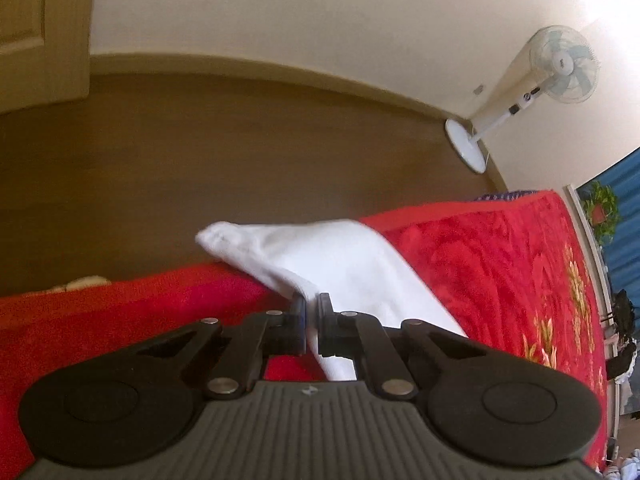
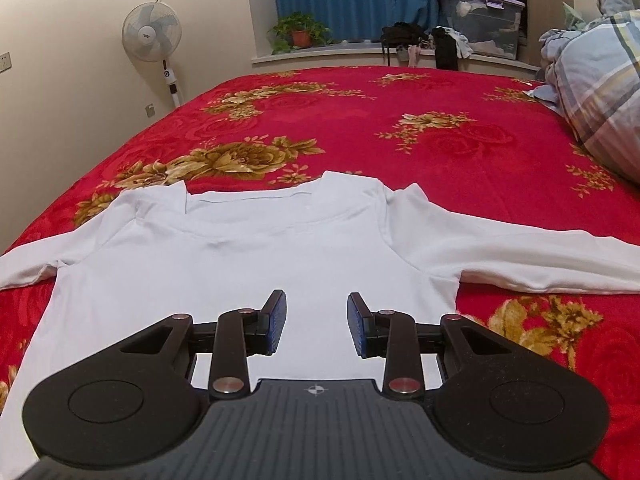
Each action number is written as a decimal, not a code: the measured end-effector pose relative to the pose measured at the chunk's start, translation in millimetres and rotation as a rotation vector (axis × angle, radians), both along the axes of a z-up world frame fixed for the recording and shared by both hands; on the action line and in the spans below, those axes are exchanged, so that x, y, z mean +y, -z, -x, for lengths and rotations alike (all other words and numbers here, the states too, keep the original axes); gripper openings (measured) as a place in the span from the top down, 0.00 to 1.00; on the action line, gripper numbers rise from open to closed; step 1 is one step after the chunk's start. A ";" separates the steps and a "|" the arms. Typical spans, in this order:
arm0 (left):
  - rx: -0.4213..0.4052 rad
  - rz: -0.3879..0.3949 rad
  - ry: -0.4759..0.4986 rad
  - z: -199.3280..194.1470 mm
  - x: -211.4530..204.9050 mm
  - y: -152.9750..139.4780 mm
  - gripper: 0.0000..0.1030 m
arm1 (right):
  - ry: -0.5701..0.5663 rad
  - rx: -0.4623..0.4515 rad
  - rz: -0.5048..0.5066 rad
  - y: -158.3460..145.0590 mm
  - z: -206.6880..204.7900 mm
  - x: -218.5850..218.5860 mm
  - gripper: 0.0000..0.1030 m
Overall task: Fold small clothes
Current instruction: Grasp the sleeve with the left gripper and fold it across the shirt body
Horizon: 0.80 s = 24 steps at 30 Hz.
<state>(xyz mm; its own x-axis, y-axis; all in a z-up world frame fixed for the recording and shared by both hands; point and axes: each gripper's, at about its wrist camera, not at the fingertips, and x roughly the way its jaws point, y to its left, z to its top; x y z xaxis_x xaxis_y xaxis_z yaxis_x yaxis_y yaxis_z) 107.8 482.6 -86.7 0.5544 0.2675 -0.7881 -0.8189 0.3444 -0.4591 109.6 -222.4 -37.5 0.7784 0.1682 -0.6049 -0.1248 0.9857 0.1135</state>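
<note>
The left gripper (image 1: 311, 312), low centre of its view, is clamped on white cloth, apparently a sleeve of the one white shirt (image 2: 224, 264). The right gripper (image 2: 316, 322) hovers with its jaws apart over the shirt's lower body. The shirt lies flat mid-frame on the red blanket (image 2: 400, 120), both sleeves spread, so folding looks barely begun. One standing fan (image 2: 154, 40) is at upper left.

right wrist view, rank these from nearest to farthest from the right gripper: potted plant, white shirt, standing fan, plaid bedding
Measured from the right gripper, which hangs open:
1. white shirt, spread flat directly under and ahead of the fingers.
2. plaid bedding, heaped on the bed's right side.
3. standing fan, by the left wall.
4. potted plant, on the far windowsill.
</note>
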 end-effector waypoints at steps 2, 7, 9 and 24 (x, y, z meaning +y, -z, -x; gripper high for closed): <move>-0.020 -0.010 0.002 -0.2 -1.9 -5.4 0.95 | 0.002 0.000 0.000 0.3 -0.2 0.1 0.66; -0.023 0.070 -0.011 0.2 4.4 4.6 0.91 | 0.001 0.006 0.003 1.1 0.7 -0.1 0.66; -0.022 0.081 -0.037 4.4 7.5 8.4 0.91 | -0.003 0.009 0.006 1.6 0.6 0.3 0.66; -0.045 -0.188 0.110 -24.7 -26.5 -32.1 0.96 | -0.015 0.035 0.034 5.2 -5.7 7.1 0.66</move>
